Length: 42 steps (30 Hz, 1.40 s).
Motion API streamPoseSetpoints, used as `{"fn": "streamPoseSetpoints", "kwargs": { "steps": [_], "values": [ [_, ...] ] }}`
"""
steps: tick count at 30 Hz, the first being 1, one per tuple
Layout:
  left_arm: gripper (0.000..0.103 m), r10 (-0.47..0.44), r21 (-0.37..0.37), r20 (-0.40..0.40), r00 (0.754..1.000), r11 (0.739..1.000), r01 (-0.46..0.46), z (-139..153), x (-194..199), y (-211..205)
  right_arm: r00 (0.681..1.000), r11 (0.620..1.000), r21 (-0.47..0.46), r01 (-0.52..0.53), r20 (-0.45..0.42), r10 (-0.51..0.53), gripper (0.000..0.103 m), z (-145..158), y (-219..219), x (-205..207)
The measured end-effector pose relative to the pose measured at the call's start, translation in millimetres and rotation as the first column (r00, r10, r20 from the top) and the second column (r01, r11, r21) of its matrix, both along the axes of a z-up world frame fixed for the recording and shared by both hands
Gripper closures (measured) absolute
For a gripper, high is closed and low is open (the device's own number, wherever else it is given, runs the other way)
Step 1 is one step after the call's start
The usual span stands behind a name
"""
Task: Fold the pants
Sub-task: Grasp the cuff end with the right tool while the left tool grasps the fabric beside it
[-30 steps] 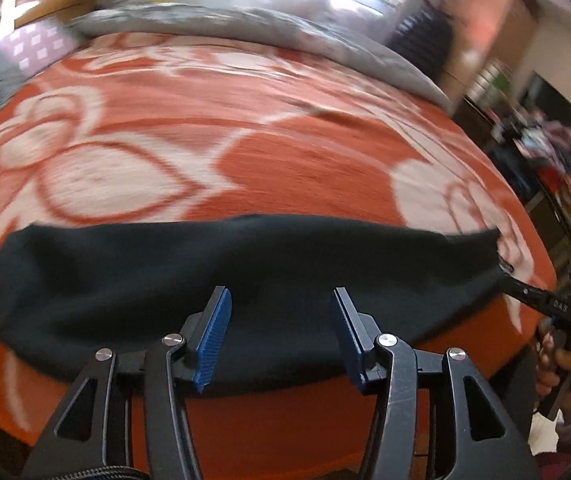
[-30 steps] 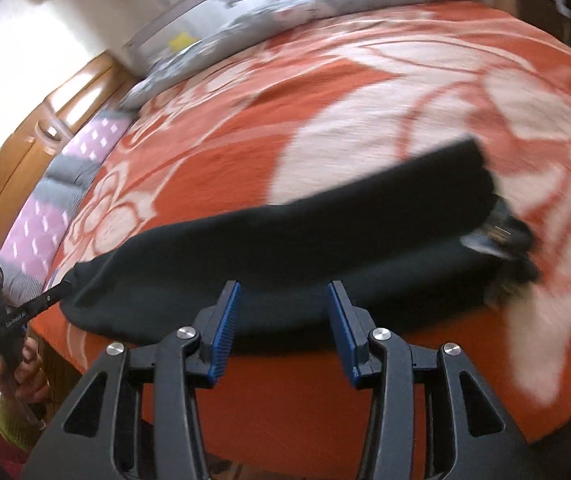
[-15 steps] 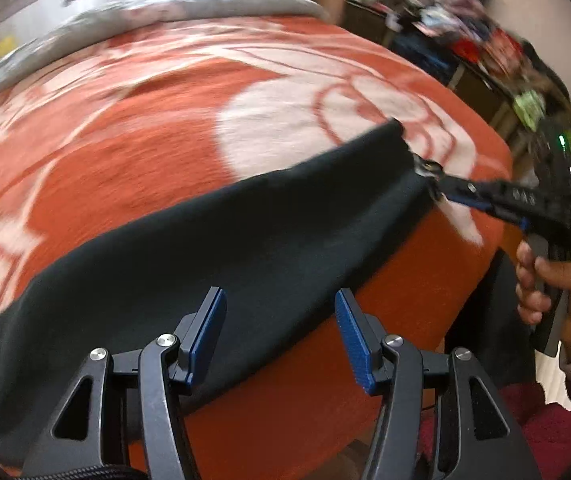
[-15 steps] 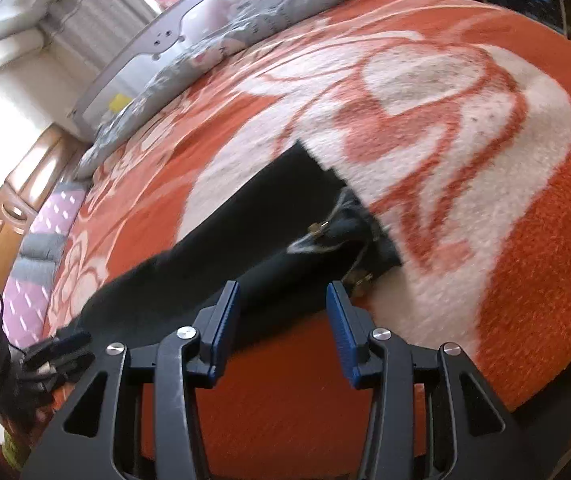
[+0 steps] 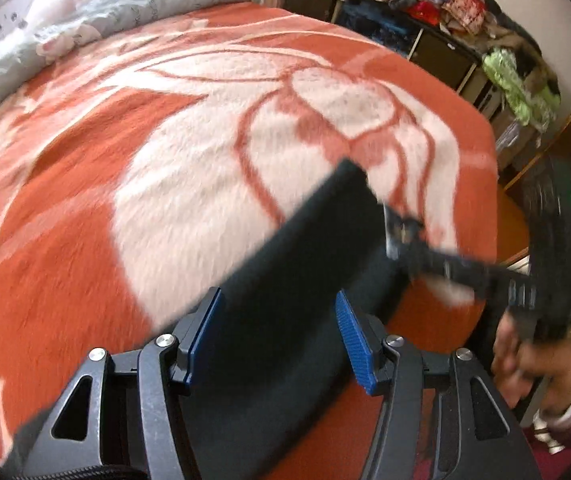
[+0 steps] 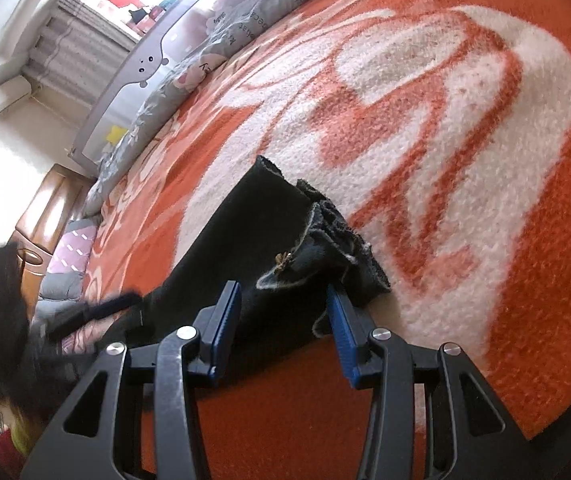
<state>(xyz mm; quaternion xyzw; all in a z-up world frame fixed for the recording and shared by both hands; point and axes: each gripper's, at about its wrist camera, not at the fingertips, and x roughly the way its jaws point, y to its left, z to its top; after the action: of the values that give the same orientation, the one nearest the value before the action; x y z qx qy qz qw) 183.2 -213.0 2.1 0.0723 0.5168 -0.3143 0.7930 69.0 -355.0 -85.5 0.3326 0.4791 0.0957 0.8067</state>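
Left wrist view is smeared by motion, so the right gripper (image 5: pixel 395 236) shows only as a dark blurred bar reaching in from the right; whether its tips touch the cloth cannot be told there. The hand (image 5: pixel 541 360) behind it is blurred too and cut off by the right edge. The near end of the black pants (image 5: pixel 297 280) is hidden under the left gripper (image 5: pixel 281 336). Right wrist view shows the left gripper (image 6: pixel 97 312) as a dark streak at the left, its tips lost against the dark cloth.

An orange blanket (image 5: pixel 85 240) with large white flowers covers the bed, with a gray quilt (image 5: pixel 125 8) along its far side. Shelves piled with clothes (image 5: pixel 465 4) stand at the far right. A wooden headboard (image 6: pixel 45 208) sits at the left in the right wrist view.

The pants (image 6: pixel 253 248) lie as a long folded strip near the blanket's near edge, the waist end with its small metal button (image 6: pixel 284 258) rumpled at the right. The right gripper (image 6: pixel 283 328) hovers over that waist end with jaws spread wide and empty. The left gripper's jaws are likewise wide apart, with the strip running beneath and between them.
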Motion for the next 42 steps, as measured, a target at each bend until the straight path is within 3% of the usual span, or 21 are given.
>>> {"fn": "streamPoseSetpoints", "kwargs": {
  "steps": [7, 10, 12, 15, 18, 21, 25, 28, 30, 31, 33, 35, 38, 42],
  "values": [
    [0.044, -0.097, 0.012, -0.110, 0.989, 0.995, 0.099, -19.0, 47.0, -46.7, 1.000, 0.999, 0.040, 0.017, -0.007, -0.016, 0.060, -6.9, -3.4, 1.7],
    [0.049, -0.144, 0.041, -0.131, 0.981, 0.988, 0.151, -31.6, 51.8, -67.8, 1.000, 0.999, 0.041, 0.010, -0.011, -0.010, 0.076, -9.2, -3.9, 0.9],
    [0.084, -0.173, 0.055, -0.151, 0.973, 0.982, 0.183, -39.2, 51.3, -76.0, 1.000, 1.000, 0.030, 0.004, -0.014, -0.004, 0.093, -9.9, -3.8, 0.9],
    [0.094, -0.205, 0.057, -0.121, 0.971, 0.975, 0.213, -33.9, 41.6, -80.2, 1.000, 1.000, 0.031, 0.003, 0.003, -0.003, 0.096, -4.4, -5.5, -3.9],
    [0.096, -0.225, 0.043, -0.085, 0.971, 0.972, 0.229, -21.1, 32.8, -82.8, 0.999, 0.999, 0.033, 0.002, 0.045, -0.003, 0.097, 11.2, -8.7, -13.6],
    [0.096, -0.254, 0.035, -0.052, 0.966, 0.966, 0.256, -9.6, 25.7, -88.7, 0.997, 0.999, 0.032, 0.002, 0.075, -0.004, 0.097, 26.4, -13.7, -22.4],
    [0.095, -0.256, 0.083, -0.048, 0.965, 0.962, 0.260, -19.4, 28.6, -102.6, 1.000, 0.999, 0.032, 0.007, 0.012, -0.007, 0.097, 12.1, -15.9, -23.1],
    [0.091, -0.252, 0.115, -0.053, 0.966, 0.960, 0.256, -27.4, 30.8, -105.6, 0.998, 0.999, 0.015, 0.040, -0.059, -0.039, 0.092, 0.5, -20.7, -21.7],
    [0.087, -0.254, 0.123, -0.047, 0.966, 0.958, 0.258, -26.6, 30.3, -106.0, 0.997, 0.999, -0.018, 0.048, -0.060, -0.049, 0.083, 2.5, -24.1, -25.5],
    [0.084, -0.256, 0.122, -0.047, 0.966, 0.958, 0.260, -25.0, 30.4, -104.6, 0.997, 0.998, -0.017, 0.053, -0.050, -0.054, 0.082, 4.0, -26.5, -26.6],
    [0.060, -0.252, 0.128, -0.039, 0.967, 0.959, 0.255, -22.7, 32.4, -101.7, 0.997, 0.998, -0.015, 0.065, -0.042, -0.066, 0.072, 6.4, -30.8, -30.1],
    [0.053, -0.245, 0.125, -0.039, 0.969, 0.961, 0.248, -20.9, 36.6, -97.0, 0.996, 0.997, 0.011, 0.076, -0.039, -0.075, 0.061, 5.4, -33.6, -32.3],
    [0.053, -0.248, 0.101, -0.070, 0.966, 0.962, 0.254, -21.8, 42.9, -92.9, 0.996, 0.995, 0.071, 0.076, -0.044, -0.073, 0.061, -2.6, -31.1, -32.6],
    [0.052, -0.272, 0.095, -0.178, 0.946, 0.952, 0.292, -42.7, 51.4, -94.5, 0.996, 0.993, 0.100, 0.062, -0.068, -0.055, 0.061, -16.1, -14.9, -26.7]
  ]
}}
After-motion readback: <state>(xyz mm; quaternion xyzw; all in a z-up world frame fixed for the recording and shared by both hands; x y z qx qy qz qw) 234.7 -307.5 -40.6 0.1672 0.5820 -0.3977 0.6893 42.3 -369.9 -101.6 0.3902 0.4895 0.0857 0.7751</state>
